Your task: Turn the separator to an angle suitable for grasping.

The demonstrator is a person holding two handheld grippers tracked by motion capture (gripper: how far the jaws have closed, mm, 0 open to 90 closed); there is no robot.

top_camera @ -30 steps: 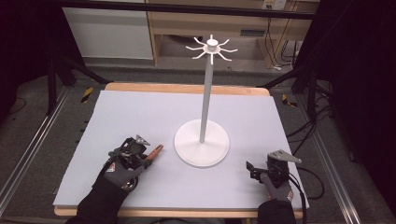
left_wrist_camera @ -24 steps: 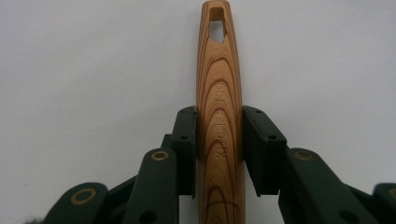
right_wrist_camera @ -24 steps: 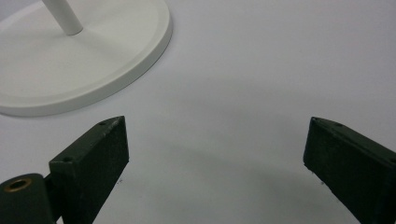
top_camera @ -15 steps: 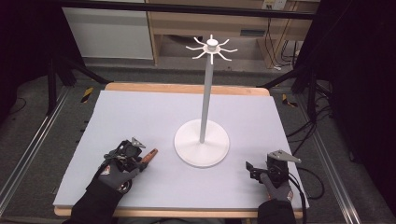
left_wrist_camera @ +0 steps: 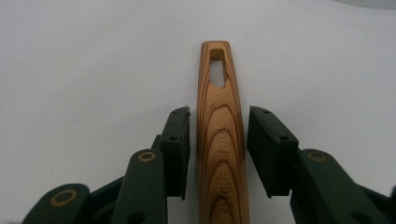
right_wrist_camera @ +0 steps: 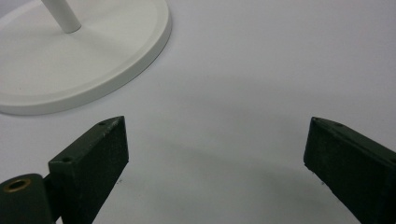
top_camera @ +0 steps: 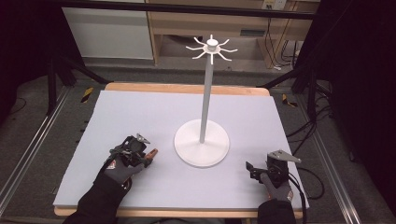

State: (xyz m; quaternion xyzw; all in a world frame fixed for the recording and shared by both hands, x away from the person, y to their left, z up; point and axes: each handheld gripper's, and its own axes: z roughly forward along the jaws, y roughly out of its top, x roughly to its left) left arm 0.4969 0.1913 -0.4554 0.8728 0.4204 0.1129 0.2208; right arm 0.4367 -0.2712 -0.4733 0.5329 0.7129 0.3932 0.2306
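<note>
Wooden handle [left_wrist_camera: 220,140] (slotted tip), striped grain

Wooden handle [left_wrist_camera: 222,140], slotted tip, flat btwn left jaws

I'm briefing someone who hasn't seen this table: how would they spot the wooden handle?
Start at the white stand on the grey mat. Beside its base, the left gripper straddles the wooden handle, jaws not quite touching. It's striped brown wood with a slot near its tip.

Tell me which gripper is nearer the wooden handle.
Left. The left gripper straddles the wooden handle, its jaws open on either side. The right gripper sits far across the table, beyond the white stand's base.
</note>
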